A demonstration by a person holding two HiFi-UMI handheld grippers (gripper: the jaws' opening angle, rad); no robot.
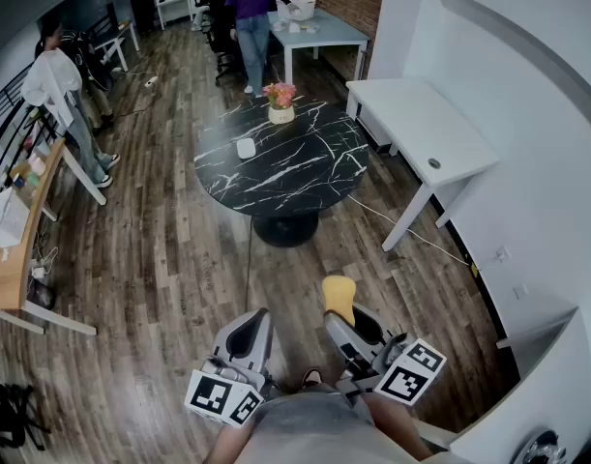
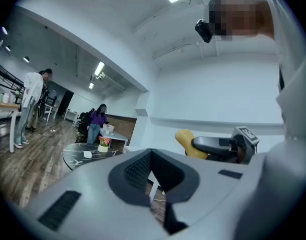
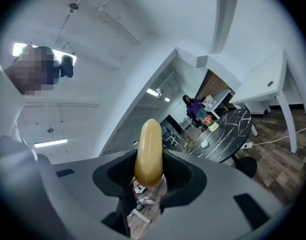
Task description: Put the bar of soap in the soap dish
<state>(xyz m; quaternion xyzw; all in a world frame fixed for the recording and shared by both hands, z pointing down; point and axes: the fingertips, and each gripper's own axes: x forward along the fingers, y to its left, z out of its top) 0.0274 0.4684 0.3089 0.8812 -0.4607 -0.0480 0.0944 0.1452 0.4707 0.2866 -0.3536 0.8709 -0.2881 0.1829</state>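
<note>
Left tool is held low near the person's body, approx. level, pointing fwd. Its jaws are together w/ nothing between. Ahead, well apart from both tools, stands the round black marble surface. A small white soap dish lies on it, left of centre, and a flower pot stands at the far edge. Right tool, just beside the left one, tilts slightly up and clamps the yellow bar of soap, which sticks out past the jaw tips.
</note>
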